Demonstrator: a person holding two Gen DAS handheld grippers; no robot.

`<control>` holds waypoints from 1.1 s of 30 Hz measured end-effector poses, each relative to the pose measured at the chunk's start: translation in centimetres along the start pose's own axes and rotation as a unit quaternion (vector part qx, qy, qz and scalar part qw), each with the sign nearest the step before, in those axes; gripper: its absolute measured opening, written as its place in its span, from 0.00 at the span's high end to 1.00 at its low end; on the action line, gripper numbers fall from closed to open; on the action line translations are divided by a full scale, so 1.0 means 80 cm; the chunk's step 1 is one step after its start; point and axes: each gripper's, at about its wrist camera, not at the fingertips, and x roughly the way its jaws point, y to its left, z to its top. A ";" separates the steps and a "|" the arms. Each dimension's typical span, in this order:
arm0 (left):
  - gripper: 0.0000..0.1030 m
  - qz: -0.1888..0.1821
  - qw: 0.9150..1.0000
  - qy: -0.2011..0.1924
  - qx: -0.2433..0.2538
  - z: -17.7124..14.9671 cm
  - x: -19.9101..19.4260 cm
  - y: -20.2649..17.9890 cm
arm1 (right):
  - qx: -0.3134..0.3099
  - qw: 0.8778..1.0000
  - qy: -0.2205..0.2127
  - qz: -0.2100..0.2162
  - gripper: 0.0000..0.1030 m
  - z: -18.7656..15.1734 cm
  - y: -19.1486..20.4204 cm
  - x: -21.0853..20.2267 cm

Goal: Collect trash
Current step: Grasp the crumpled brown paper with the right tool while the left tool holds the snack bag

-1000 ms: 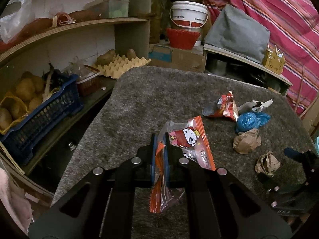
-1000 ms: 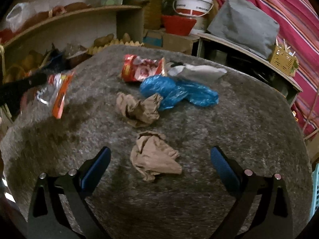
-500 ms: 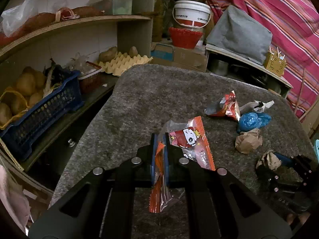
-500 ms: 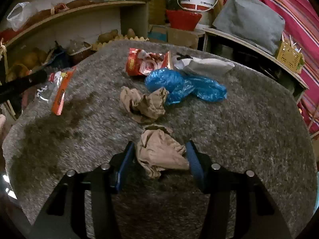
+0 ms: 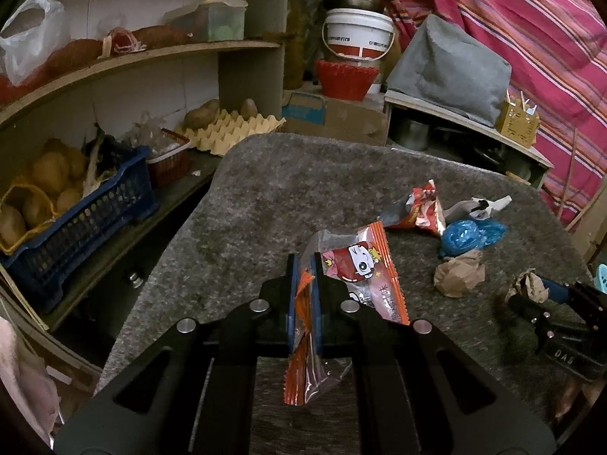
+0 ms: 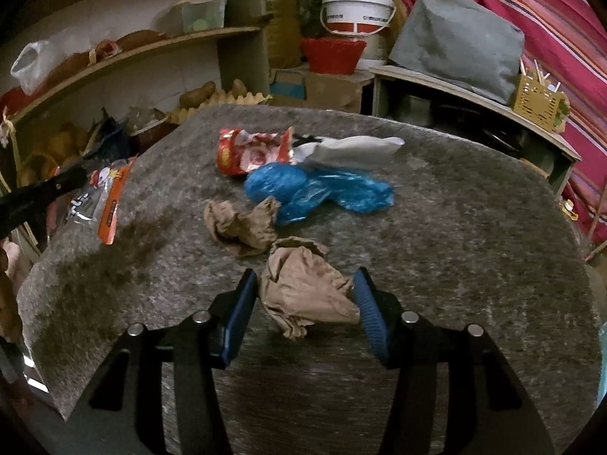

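My left gripper (image 5: 303, 263) is shut on an orange snack wrapper (image 5: 364, 276), which hangs above the grey felt table (image 5: 265, 204). The same wrapper (image 6: 102, 197) shows at the left of the right wrist view. My right gripper (image 6: 305, 284) is shut on a crumpled brown paper ball (image 6: 303, 295), both blue pads pressing its sides, just above the table. In the left wrist view that ball (image 5: 527, 286) sits at the right gripper's tips. On the table lie a second brown paper ball (image 6: 242, 223), a blue plastic bag (image 6: 318, 189), a red snack bag (image 6: 250, 149) and a white wrapper (image 6: 353, 149).
Left of the table runs a low shelf with a blue crate of potatoes (image 5: 76, 220) and an egg tray (image 5: 231, 132). Behind stand a white bucket (image 5: 358, 38), a red basket (image 5: 345, 79) and a grey covered bundle (image 5: 451, 72). A striped cloth (image 5: 531, 19) hangs at the right.
My right gripper went from wide open to shut around the near brown paper ball and has lifted it a little. The left gripper kept still with its wrapper.
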 end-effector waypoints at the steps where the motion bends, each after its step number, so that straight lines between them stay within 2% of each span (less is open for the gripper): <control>1: 0.95 0.000 1.000 -0.002 0.001 0.001 -0.002 -0.002 | 0.002 1.000 -0.001 0.000 0.49 0.000 -0.003 -0.002; 19: 0.95 -0.024 0.999 -0.035 0.013 0.023 -0.029 -0.061 | 0.039 0.999 -0.012 -0.014 0.49 -0.002 -0.060 -0.020; 26: 0.95 -0.033 0.999 -0.034 0.024 0.021 -0.029 -0.085 | 0.048 0.999 -0.013 -0.020 0.49 -0.005 -0.077 -0.027; 33: 0.95 -0.031 0.999 -0.031 0.023 0.020 -0.029 -0.084 | 0.052 0.998 -0.013 -0.024 0.49 -0.006 -0.085 -0.030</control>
